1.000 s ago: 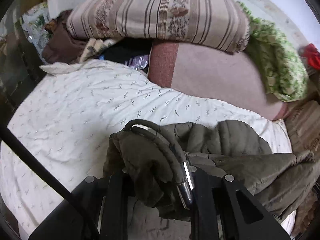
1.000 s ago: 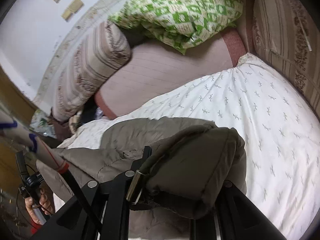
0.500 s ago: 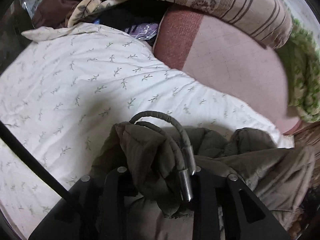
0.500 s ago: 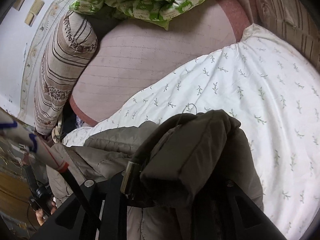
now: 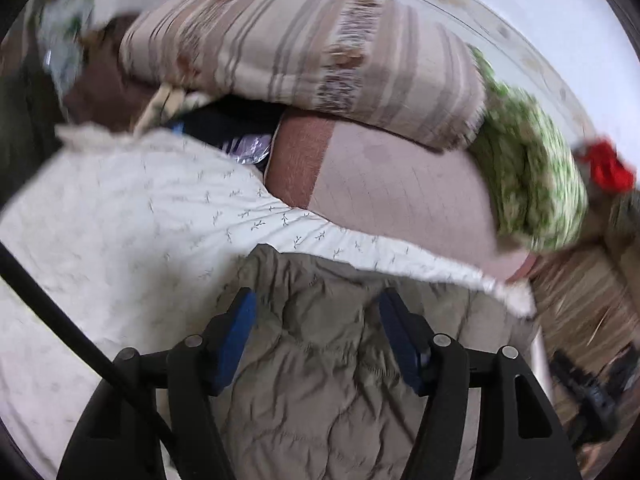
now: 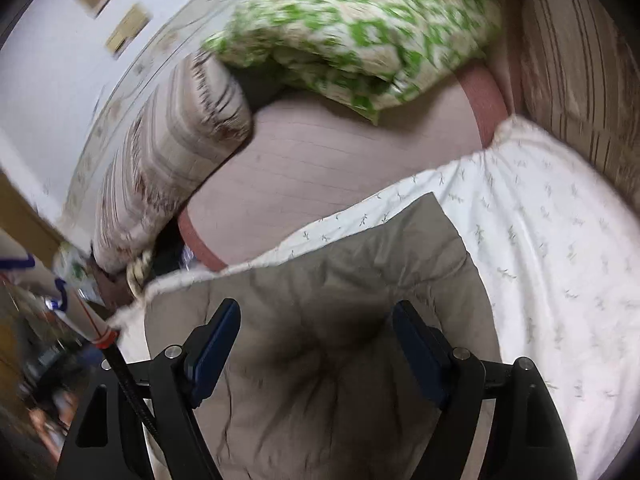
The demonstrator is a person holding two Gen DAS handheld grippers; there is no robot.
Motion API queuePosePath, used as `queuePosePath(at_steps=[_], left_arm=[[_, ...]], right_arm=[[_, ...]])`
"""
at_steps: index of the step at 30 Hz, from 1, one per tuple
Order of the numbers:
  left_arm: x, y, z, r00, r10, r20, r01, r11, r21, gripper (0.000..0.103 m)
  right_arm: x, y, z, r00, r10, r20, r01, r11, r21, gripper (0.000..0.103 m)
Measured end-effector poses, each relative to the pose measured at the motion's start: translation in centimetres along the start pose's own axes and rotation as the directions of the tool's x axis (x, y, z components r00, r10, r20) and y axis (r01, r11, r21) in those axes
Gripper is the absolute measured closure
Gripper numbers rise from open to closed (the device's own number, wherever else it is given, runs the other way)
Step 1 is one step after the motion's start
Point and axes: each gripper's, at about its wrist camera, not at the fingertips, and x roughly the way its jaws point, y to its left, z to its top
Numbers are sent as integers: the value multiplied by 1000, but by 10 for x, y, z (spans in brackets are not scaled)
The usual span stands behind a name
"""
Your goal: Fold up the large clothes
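An olive-grey quilted jacket (image 5: 320, 360) lies flat on the white leaf-print bed sheet (image 5: 120, 220). My left gripper (image 5: 316, 304) is open and empty, its blue pads (image 5: 236, 340) spread wide just above the jacket's far edge. In the right wrist view the same jacket (image 6: 320, 320) lies spread out, its far corner reaching toward the sheet (image 6: 540, 240). My right gripper (image 6: 316, 312) is also open and empty above the jacket. Both views are motion-blurred.
Behind the sheet lies a pink quilt (image 5: 400, 192) with a striped bolster (image 5: 300, 48) and a green-patterned duvet (image 5: 528, 184) stacked on it. A striped cushion (image 6: 580, 80) borders the bed's right side. Dark clothes (image 5: 224, 120) sit at the far left.
Both grippers have opened and let go of the jacket folds and drawcord they held. The jacket now lies flat on the sheet, and both grippers have pulled back above it.
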Motion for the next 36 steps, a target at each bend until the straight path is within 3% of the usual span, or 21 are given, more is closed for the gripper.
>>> queuePosePath(at_steps=[6,8,11,13,18,22,25,27,32,36], left_arm=[[28,-54,-62,994,-20,-104,35,987,154,37],[50,-68,-77,990,1,-141,25,983,183,37],[88,-85,-84,988,84,-128,-52,971,233,37],[116,-89,-80,981,132,-140,-93,963,255,37],[165,-86,-56,978,142,-153,-104,967,233,32],[196,-92,-39,972,197,-125,-159,953,259,24],[220,-89,-24,969,198,-144,-161,959,234,20],[228,-84,-18,968,199,-151,-166,964,207,13],[229,-78,-21,973,184,-137,-157,971,182,12],[208,-72,-16,976,112,-187,-83,984,158,13]], right_arm=[[9,39,-59,996,-79,-42,67,972,-226,20],[19,42,-76,992,-116,-45,99,957,-273,20],[42,39,-89,981,-190,-35,168,927,-336,20],[60,31,-87,974,-224,-28,201,917,-346,20],[94,15,-65,967,-253,-1,236,904,-356,20],[129,3,-36,967,-252,-26,233,924,-304,16],[151,-7,-19,969,-241,-61,218,942,-255,13],[163,-16,-9,970,-228,-82,206,953,-222,11],[172,-22,-8,973,-212,-87,192,961,-197,9],[167,-15,-10,963,-259,-81,236,947,-220,9]])
